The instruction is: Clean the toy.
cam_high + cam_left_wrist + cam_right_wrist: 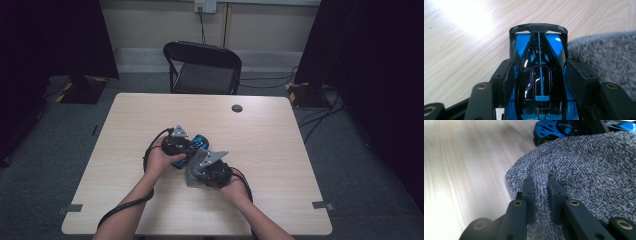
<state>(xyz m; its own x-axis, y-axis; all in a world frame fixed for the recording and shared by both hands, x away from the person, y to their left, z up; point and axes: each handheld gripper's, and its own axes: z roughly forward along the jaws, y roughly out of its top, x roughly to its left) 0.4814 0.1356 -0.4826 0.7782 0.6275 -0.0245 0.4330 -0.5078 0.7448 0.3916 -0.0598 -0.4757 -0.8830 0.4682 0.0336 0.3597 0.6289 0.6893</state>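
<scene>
A blue and black toy racing car (540,75) sits on the wooden table (270,140), and my left gripper (539,72) is shut on its body, one jaw on each flank. In the high view the car (199,142) lies mid-table between both hands, with the left gripper (186,148) on it. A grey terry cloth (586,165) lies beside the car and touches it. My right gripper (541,186) is shut on a pinched fold of this cloth. From above, the cloth (192,176) shows under the right gripper (200,169). The car's nose (554,130) peeks out past the cloth.
A black folding chair (205,70) stands behind the table's far edge. A small dark round disc (237,108) sits on the far part of the tabletop. Cables (320,117) run over the floor at the right. Bare wood surrounds the hands on all sides.
</scene>
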